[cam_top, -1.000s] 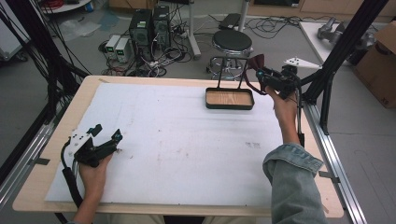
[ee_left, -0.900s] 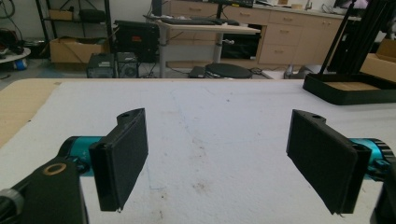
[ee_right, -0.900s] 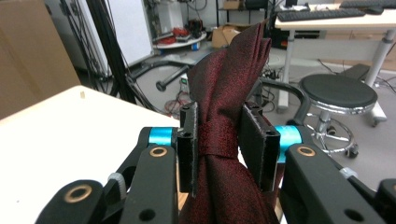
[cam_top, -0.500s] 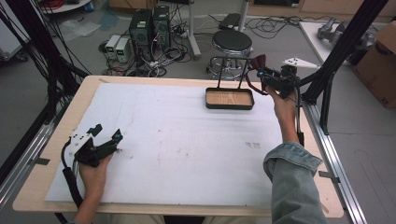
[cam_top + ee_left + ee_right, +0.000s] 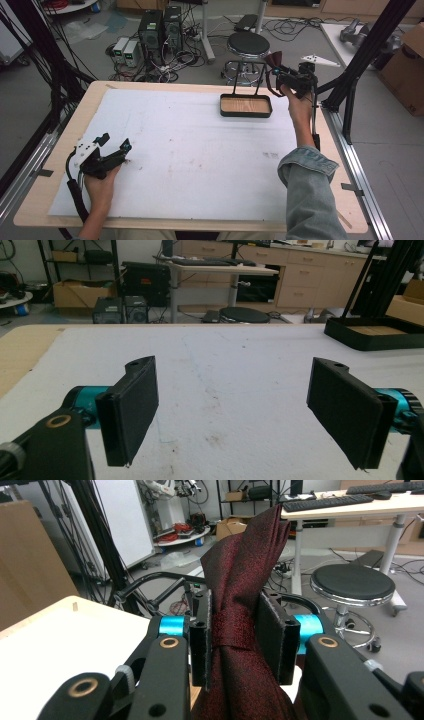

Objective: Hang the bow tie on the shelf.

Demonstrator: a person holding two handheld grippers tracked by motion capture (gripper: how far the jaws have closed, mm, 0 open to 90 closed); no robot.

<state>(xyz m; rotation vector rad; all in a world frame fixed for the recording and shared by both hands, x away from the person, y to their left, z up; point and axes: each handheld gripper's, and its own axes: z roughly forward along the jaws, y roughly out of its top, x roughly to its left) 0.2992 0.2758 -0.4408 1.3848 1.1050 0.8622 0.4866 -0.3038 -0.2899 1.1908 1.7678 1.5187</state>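
The right gripper (image 5: 235, 635) is clamped on a dark red necktie (image 5: 245, 580), held above the table's far right corner just beside the black tray (image 5: 246, 106); the left gripper (image 5: 232, 410) rests near the table's left edge, jaws wide apart.

Bare mat (image 5: 200, 150); tray (image 5: 246, 106) far-right.
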